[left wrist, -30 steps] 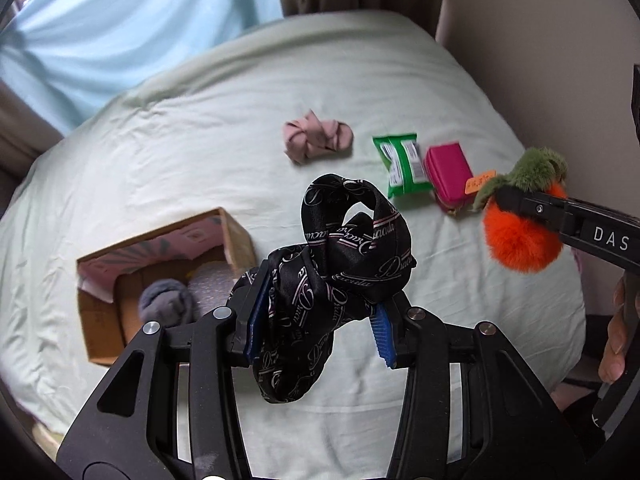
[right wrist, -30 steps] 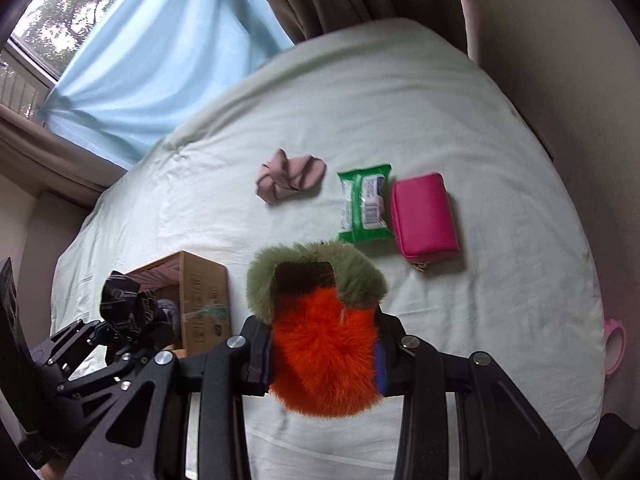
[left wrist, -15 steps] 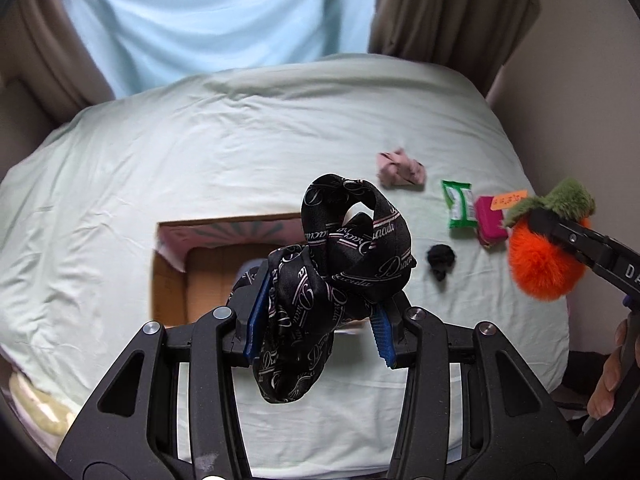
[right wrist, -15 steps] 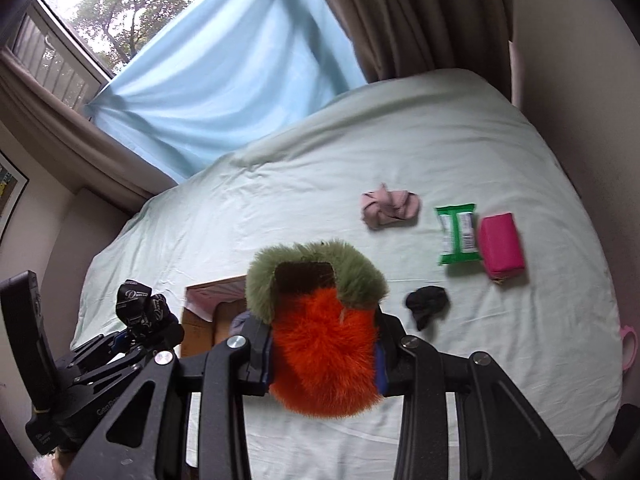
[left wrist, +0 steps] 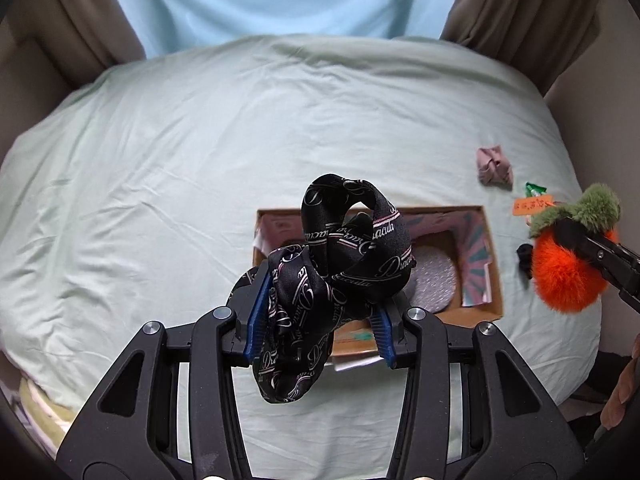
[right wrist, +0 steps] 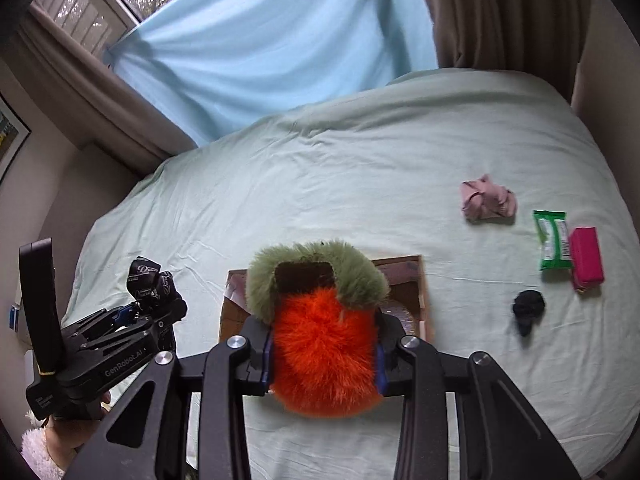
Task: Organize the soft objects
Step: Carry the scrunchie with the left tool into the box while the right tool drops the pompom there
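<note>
Both grippers have swung across the bed (left wrist: 160,152) to above the cardboard box (left wrist: 494,264). Left gripper (left wrist: 316,320) clamps a black scarf (left wrist: 340,272); right gripper (right wrist: 324,354) clamps an orange plush (right wrist: 324,344). Next comes lowering and releasing into the box.

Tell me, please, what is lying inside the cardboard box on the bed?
Inside the cardboard box a silvery round padded item is visible, along with pink printed flaps. The black printed scarf, held in front, hides the box's left half, so anything there cannot be seen.
</note>
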Action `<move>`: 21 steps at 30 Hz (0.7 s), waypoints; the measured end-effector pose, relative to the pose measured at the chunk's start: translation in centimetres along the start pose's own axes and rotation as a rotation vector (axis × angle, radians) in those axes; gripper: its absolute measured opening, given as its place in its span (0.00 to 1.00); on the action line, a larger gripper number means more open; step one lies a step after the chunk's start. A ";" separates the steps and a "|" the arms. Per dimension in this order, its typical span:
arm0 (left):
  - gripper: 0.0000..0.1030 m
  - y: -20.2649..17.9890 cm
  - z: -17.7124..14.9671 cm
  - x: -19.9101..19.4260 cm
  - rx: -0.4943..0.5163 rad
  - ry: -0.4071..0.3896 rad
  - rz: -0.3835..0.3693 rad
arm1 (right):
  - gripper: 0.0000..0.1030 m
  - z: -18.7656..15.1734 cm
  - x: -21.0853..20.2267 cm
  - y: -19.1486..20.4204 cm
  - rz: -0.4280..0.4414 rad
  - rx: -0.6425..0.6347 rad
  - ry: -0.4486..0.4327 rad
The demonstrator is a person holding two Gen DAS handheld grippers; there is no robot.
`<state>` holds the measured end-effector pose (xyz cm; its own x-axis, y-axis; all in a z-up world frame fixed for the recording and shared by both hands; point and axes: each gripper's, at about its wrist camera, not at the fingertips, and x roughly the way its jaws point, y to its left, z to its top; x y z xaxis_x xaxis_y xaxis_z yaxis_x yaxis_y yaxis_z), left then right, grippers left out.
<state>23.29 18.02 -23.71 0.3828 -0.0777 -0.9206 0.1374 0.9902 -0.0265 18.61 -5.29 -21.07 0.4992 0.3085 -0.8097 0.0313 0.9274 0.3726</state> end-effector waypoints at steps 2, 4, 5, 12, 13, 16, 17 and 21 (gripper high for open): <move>0.39 1.0 -0.2 1.8 -0.007 0.035 -0.012 | 0.33 0.0 2.0 0.8 0.002 -0.001 0.031; 0.39 1.5 -0.6 3.5 -0.013 0.071 -0.020 | 0.33 0.1 4.1 1.7 0.007 -0.002 0.068; 0.39 1.7 -0.7 4.2 -0.018 0.087 -0.027 | 0.33 0.1 5.1 2.1 0.005 -0.005 0.086; 0.39 2.0 -2.2 8.8 -0.029 0.208 -0.031 | 0.33 0.3 10.7 3.3 0.021 -0.007 0.191; 0.39 2.0 -2.4 9.6 -0.034 0.227 -0.035 | 0.32 0.4 11.5 3.4 0.021 -0.012 0.201; 0.39 1.9 -2.6 11.6 -0.051 0.276 -0.049 | 0.32 0.6 13.5 3.9 -0.001 -0.041 0.227; 0.39 1.8 -2.6 12.2 -0.049 0.291 -0.047 | 0.32 0.6 14.3 4.0 -0.008 -0.058 0.238; 0.39 1.1 -2.5 14.2 -0.005 0.319 -0.047 | 0.32 0.8 17.0 3.7 -0.028 -0.077 0.290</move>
<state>26.57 18.32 -37.76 0.0702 -0.0834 -0.9940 0.1432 0.9870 -0.0727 27.85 3.23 -33.07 0.2304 0.3200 -0.9190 -0.0300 0.9463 0.3220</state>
